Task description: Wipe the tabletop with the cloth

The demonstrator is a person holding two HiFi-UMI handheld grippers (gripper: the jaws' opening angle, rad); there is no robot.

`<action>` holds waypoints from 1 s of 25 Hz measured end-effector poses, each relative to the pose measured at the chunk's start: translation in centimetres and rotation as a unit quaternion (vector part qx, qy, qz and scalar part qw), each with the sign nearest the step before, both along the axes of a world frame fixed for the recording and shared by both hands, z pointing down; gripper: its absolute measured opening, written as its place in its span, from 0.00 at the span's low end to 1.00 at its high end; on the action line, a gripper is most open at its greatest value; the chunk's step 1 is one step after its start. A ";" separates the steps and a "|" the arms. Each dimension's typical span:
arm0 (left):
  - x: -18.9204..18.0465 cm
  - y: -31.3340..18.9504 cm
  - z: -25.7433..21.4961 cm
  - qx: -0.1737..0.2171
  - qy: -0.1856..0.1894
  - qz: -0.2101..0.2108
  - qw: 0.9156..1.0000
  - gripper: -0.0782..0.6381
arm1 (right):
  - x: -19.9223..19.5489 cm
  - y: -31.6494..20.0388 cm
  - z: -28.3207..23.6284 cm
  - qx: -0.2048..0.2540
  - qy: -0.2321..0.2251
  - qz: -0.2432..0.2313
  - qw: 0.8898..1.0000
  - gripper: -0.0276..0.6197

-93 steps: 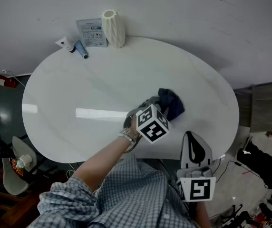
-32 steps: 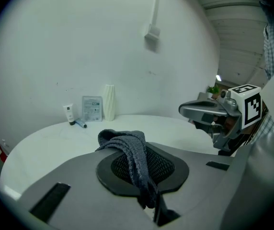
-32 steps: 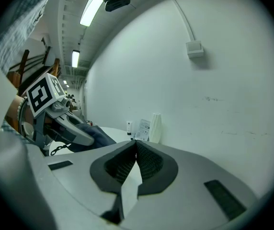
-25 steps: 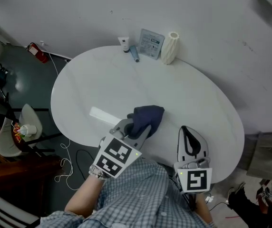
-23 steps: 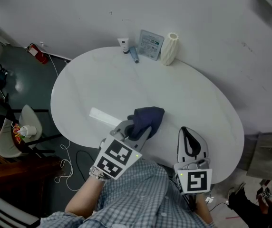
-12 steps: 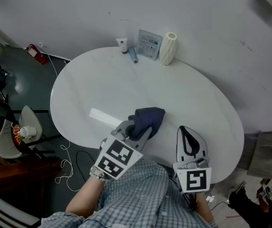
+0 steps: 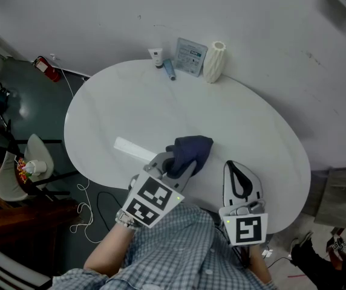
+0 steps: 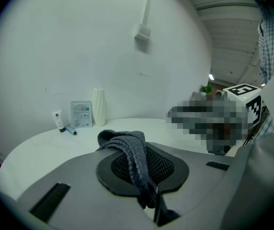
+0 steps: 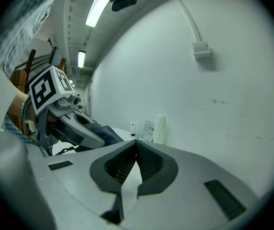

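Head view shows the left gripper (image 7: 174,163), jaws clamped on the dark blue knitted cloth (image 7: 192,148), nudged slightly rightward along the white oval desk's (image 7: 233,119) near edge, so wiping likely continues, while the right gripper (image 7: 232,168) waits closed and empty.

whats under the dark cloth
White tabletop shows all around the cloth, which the left gripper pinches. The patch directly beneath is covered, so anything there cannot be seen.

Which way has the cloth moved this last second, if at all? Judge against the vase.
Yes, slightly: the cloth, clamped in the left gripper, has slid a little rightward in the head view, narrowing its sideways gap to the vase.
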State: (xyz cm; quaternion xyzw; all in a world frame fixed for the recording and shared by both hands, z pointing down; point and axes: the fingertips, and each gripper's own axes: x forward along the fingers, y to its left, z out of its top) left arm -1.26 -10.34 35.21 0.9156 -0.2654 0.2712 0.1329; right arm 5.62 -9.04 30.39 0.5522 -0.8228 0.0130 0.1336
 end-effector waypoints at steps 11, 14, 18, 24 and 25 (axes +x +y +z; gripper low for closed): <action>0.1 0.1 0.0 0.000 0.002 0.003 1.000 0.16 | 0.0 0.2 -0.1 0.005 0.007 -0.001 1.000 0.06; 0.2 0.2 0.0 -0.001 0.002 0.004 1.000 0.16 | 0.1 0.3 0.0 0.001 0.005 0.000 1.000 0.06; 0.3 0.3 0.1 -0.001 0.003 0.006 1.000 0.16 | 0.1 0.4 0.1 -0.001 0.008 0.000 1.000 0.06; 0.3 0.3 0.1 -0.003 0.004 0.006 1.000 0.16 | 0.0 0.5 0.2 0.000 0.010 -0.001 1.000 0.06; 0.3 0.3 0.2 -0.003 0.004 0.006 1.000 0.16 | 0.0 0.5 0.2 0.000 0.011 -0.001 1.000 0.06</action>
